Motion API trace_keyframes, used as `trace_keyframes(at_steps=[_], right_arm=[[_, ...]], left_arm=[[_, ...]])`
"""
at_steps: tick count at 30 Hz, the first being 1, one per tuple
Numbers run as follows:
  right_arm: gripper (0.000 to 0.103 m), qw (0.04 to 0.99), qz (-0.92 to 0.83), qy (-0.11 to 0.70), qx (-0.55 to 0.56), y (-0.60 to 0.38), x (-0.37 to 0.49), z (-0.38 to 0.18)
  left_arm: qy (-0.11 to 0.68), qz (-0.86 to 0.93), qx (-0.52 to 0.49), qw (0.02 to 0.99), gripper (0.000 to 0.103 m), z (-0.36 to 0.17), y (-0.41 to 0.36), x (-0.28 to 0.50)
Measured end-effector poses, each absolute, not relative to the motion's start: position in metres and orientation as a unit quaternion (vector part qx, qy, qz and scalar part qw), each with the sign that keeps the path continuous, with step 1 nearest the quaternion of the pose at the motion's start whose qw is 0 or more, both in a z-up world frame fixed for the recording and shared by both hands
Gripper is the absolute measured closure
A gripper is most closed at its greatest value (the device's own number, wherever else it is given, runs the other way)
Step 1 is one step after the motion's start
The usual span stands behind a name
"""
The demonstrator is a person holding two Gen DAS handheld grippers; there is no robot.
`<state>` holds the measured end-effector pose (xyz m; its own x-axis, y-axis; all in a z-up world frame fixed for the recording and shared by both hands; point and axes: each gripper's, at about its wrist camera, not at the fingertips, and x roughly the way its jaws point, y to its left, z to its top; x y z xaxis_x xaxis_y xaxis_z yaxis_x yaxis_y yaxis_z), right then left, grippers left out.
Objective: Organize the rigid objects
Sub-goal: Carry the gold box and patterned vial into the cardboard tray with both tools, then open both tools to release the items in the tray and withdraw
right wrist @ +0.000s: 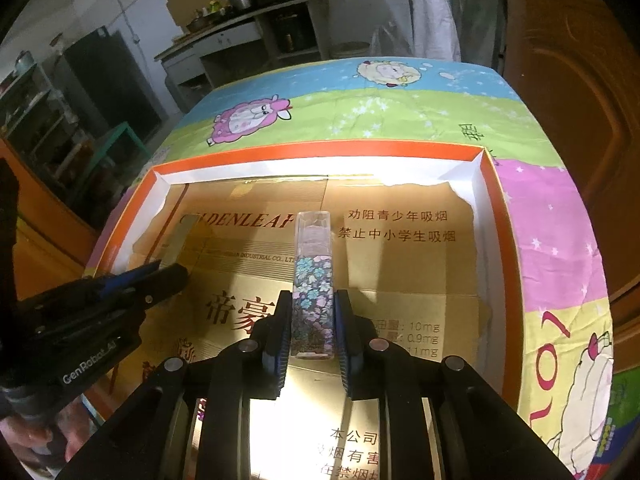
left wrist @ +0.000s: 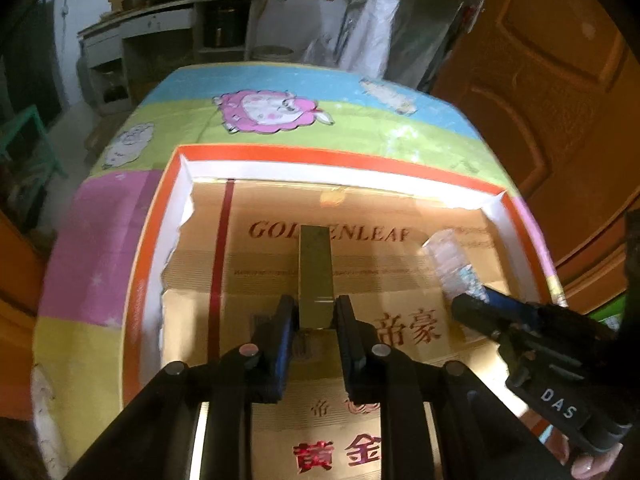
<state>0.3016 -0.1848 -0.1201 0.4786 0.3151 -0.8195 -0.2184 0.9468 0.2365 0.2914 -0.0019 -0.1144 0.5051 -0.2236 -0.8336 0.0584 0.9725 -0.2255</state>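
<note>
Both items are being placed in the orange-rimmed box [right wrist: 320, 152]. The left gripper [left wrist: 316, 312] is nearly closed around the gold bar [left wrist: 316, 268], the right gripper [right wrist: 312, 316] around the flowered bottle [right wrist: 313, 280]. Next, I think, the 2 grippers should open wider and lift away.

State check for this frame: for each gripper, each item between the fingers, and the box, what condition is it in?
Left gripper: fingers either side of the gold bar, gap too fine to judge.
Right gripper: fingers either side of the floral bottle, gap too fine to judge.
Gold bar: lying flat in the box, pointing away.
Floral bottle: lying flat in the box, clear cap on.
Box: open, no lid, white lining torn at the side walls.
</note>
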Motion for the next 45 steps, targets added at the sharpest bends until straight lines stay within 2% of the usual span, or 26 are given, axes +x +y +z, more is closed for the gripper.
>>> trace_keyframes(at_steps=[1,2,3,4,5,6,7,19,34,45], right_arm=[[0.077,0.859,0.154,0.486,0.050,-0.185,0.301,-0.120],[0.071,0.859,0.154,0.485,0.050,-0.185,0.300,-0.120],[0.058,0.860,0.157,0.484,0.049,-0.184,0.300,-0.119],[0.050,0.861,0.155,0.483,0.047,-0.184,0.299,-0.119],[0.044,0.863,0.152,0.481,0.043,-0.183,0.298,-0.117],[0.044,0.864,0.149,0.479,0.040,-0.183,0.297,-0.116],[0.044,0.865,0.147,0.478,0.038,-0.182,0.296,-0.115],[0.044,0.878,0.139,0.455,0.054,-0.198,0.275,-0.094],[0.044,0.898,0.153,0.408,0.055,-0.202,0.205,-0.040],[0.044,0.912,0.158,0.376,0.046,-0.197,0.147,-0.015]], left_arm=[[0.490,-0.089,-0.091,0.863,0.079,-0.115,0.000,0.292],[0.488,-0.095,-0.097,0.862,0.077,-0.115,0.001,0.293],[0.487,-0.100,-0.101,0.862,0.071,-0.115,0.002,0.293],[0.486,-0.098,-0.099,0.863,0.062,-0.114,0.001,0.292],[0.483,-0.095,-0.094,0.866,0.057,-0.112,0.001,0.291],[0.480,-0.094,-0.088,0.868,0.048,-0.110,0.000,0.289],[0.477,-0.095,-0.086,0.869,0.046,-0.108,-0.001,0.287],[0.445,-0.110,-0.094,0.884,0.046,-0.070,-0.002,0.257],[0.348,-0.147,-0.075,0.923,0.046,0.023,-0.019,0.169],[0.294,-0.128,-0.062,0.945,0.046,0.049,-0.009,0.107]])
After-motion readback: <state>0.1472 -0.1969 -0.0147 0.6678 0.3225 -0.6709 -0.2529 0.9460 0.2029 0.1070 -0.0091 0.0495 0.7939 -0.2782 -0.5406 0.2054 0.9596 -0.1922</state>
